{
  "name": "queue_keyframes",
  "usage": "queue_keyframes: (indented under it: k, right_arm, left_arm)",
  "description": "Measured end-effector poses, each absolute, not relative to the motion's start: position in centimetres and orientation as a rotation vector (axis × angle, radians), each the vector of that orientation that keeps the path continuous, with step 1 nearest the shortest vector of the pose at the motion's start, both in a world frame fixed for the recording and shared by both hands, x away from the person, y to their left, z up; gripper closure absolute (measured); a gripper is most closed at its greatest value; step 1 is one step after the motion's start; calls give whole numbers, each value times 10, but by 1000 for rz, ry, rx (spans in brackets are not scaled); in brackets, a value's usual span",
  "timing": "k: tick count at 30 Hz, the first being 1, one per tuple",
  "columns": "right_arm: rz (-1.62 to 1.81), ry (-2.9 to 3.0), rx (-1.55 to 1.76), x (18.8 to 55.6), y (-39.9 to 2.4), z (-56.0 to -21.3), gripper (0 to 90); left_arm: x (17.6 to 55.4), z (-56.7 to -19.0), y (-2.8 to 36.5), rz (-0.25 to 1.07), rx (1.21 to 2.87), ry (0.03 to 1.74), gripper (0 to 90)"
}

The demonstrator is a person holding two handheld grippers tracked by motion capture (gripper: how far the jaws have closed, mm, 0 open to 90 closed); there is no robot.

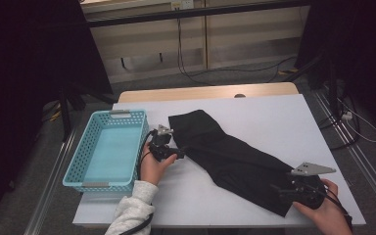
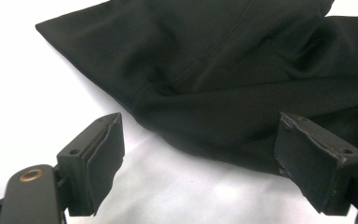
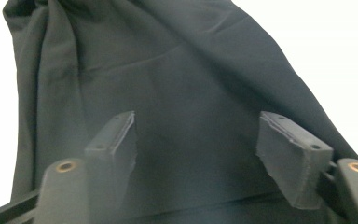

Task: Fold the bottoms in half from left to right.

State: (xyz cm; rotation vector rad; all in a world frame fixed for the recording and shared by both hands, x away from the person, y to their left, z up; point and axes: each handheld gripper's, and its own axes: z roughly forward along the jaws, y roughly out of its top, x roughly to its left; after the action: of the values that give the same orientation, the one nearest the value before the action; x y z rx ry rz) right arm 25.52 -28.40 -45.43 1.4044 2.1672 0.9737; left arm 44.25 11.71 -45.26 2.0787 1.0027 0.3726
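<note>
One empty blue basket [image 1: 108, 149] sits beside black cloth [image 1: 235, 156].

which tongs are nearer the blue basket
Left. The left tongs sit just beside the blue basket, off its right wall, at the dark cloth's edge. The right tongs are far across the table, over the cloth's other end.

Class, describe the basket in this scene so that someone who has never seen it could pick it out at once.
Start at the white table and look to its left edge. There stands a light blue plastic basket, rectangular with perforated walls, beside the left gripper. It is the one coloured container; the neighbouring black cloth lies flat.
</note>
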Motion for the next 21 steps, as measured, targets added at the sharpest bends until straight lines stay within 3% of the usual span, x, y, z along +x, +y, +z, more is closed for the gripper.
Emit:
queue_keyframes:
  k: [5,9,12,18,21]
  right_arm:
    - [1004,2163,1402,254,-287,-454,286]
    - [1008,2203,1356,252,-286,-454,518]
    - [990,2237,1344,253,-283,-457,597]
    - [957,2252,1302,251,-279,-459,629]
    - [952,2257,1287,250,-276,-459,692]
  left_arm:
    - [443,-452,118,379,2091,999,154]
    - [443,-452,119,386,2087,998,147]
    - [444,-451,119,389,2094,992,141]
    - [443,-451,119,401,2100,989,140]
    - [443,-452,118,400,2099,989,140]
